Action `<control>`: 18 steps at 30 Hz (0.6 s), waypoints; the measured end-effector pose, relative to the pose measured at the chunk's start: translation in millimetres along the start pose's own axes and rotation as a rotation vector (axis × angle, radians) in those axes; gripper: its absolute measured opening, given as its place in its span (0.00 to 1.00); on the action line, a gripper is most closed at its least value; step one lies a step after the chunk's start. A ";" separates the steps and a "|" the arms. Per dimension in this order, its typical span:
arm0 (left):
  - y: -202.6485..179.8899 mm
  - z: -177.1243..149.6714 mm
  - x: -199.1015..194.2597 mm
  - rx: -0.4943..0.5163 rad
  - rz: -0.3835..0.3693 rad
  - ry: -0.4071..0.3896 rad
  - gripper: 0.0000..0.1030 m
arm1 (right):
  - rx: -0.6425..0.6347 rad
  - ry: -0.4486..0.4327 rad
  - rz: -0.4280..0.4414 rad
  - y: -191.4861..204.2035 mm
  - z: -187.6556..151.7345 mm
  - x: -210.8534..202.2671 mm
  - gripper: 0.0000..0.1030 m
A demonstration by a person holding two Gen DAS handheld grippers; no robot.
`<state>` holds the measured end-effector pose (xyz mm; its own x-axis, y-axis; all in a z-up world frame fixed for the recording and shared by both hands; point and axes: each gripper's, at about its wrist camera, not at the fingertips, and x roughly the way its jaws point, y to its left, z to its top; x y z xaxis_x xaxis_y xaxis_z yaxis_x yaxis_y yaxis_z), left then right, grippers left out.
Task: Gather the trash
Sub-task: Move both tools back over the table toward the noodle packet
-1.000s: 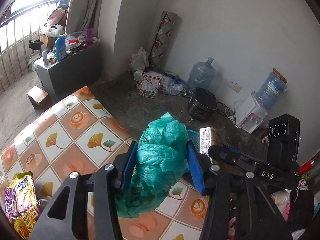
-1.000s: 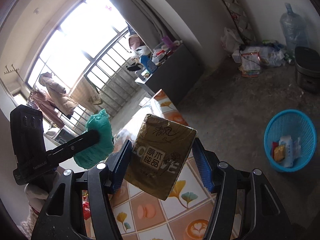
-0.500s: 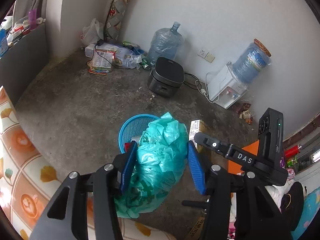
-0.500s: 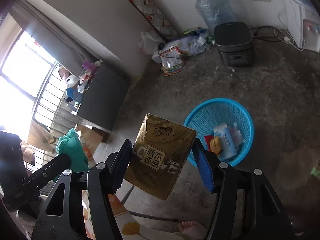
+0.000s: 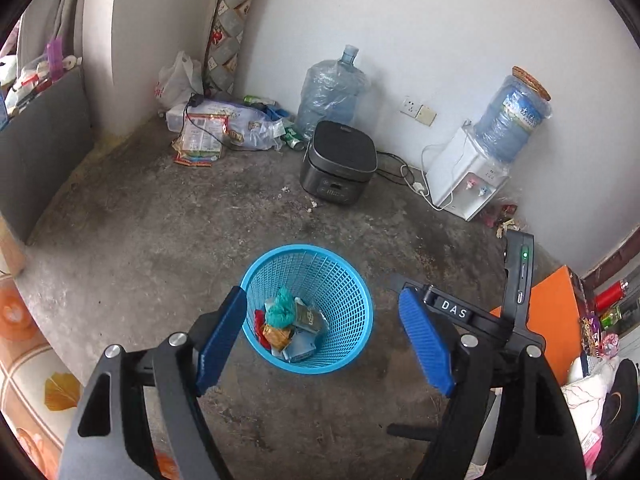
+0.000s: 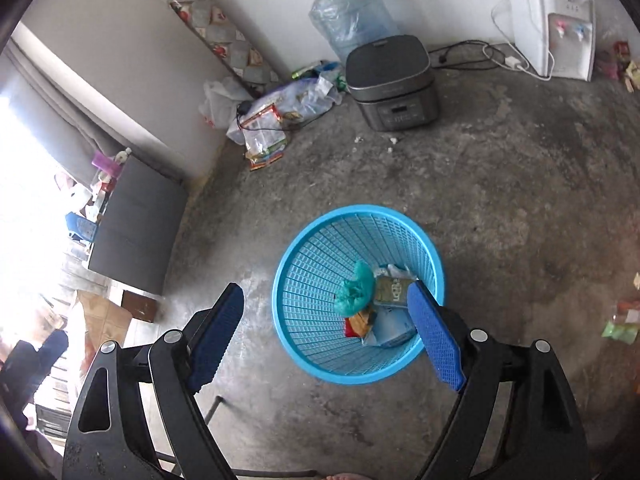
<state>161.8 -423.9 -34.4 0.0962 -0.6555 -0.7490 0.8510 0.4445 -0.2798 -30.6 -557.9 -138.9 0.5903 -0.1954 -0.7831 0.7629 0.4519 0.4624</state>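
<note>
Your left gripper [image 5: 324, 336] hangs above the blue basket [image 5: 352, 280], its jaws spreading apart with nothing between the blue pads [image 5: 220, 336]; only the basket shows through the gap. Your right gripper [image 6: 328, 332] is over the same basket [image 6: 312, 264], jaws likewise widening and bare; its right pad [image 6: 434, 336] overlaps the basket's near rim in that view. The green bag [image 5: 280, 308] lies crumpled inside the basket, on the heap of wrappers; the gold pack [image 5: 308, 316] lies just beside it, touching it, printed face up. In the right wrist view the bag [image 6: 354, 288] sits left of the pack [image 6: 390, 290]. The basket stands on the bare concrete floor [image 5: 160, 232], well apart from the rice cooker [image 5: 340, 160] and the water dispenser [image 5: 468, 176] by the wall; an empty water jug [image 5: 332, 88] stands behind the cooker; the patterned table edge [image 5: 28, 380] shows at the left of the left wrist view.
</note>
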 end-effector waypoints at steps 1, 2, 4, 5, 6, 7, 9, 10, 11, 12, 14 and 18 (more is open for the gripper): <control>0.8 -2.4 -10.4 0.006 0.003 -0.017 0.74 | -0.017 -0.018 -0.002 4.3 -2.7 -8.2 0.78; 2.1 -3.4 -21.1 0.005 0.003 -0.032 0.74 | -0.034 -0.036 -0.002 8.9 -4.9 -15.7 0.78; 5.9 -4.7 -44.1 -0.007 -0.001 -0.063 0.74 | -0.073 -0.079 -0.007 22.0 -8.1 -30.9 0.78; 7.8 -6.4 -57.4 -0.011 0.005 -0.083 0.74 | -0.097 -0.106 -0.009 28.5 -10.8 -40.1 0.79; 9.9 -8.3 -71.3 -0.010 0.005 -0.103 0.75 | -0.121 -0.136 -0.005 35.1 -14.1 -50.5 0.80; 12.3 -10.8 -84.7 -0.008 0.018 -0.121 0.76 | -0.138 -0.164 0.001 41.4 -17.6 -60.8 0.82; 14.9 -16.7 -110.6 -0.001 0.062 -0.157 0.76 | -0.167 -0.220 0.033 54.5 -24.7 -82.6 0.82; 16.6 -21.1 -123.5 -0.005 0.080 -0.180 0.76 | -0.182 -0.247 0.057 61.5 -28.5 -93.6 0.85; 18.7 -26.1 -135.6 -0.012 0.092 -0.197 0.76 | -0.199 -0.274 0.076 68.5 -31.8 -103.8 0.87; 21.2 -31.5 -147.0 -0.023 0.104 -0.209 0.76 | -0.221 -0.301 0.100 75.9 -35.4 -114.8 0.87; 26.9 -42.9 -167.6 -0.046 0.124 -0.225 0.76 | -0.265 -0.324 0.145 90.6 -41.0 -131.6 0.88; 38.3 -67.4 -208.1 -0.065 0.172 -0.254 0.77 | -0.311 -0.269 0.258 115.9 -51.0 -146.6 0.88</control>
<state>139.6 -229.4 70.3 0.3688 -0.6951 -0.6171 0.7768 0.5951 -0.2061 -42.2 -432.5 8.3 0.8287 -0.2421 -0.5046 0.4915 0.7462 0.4491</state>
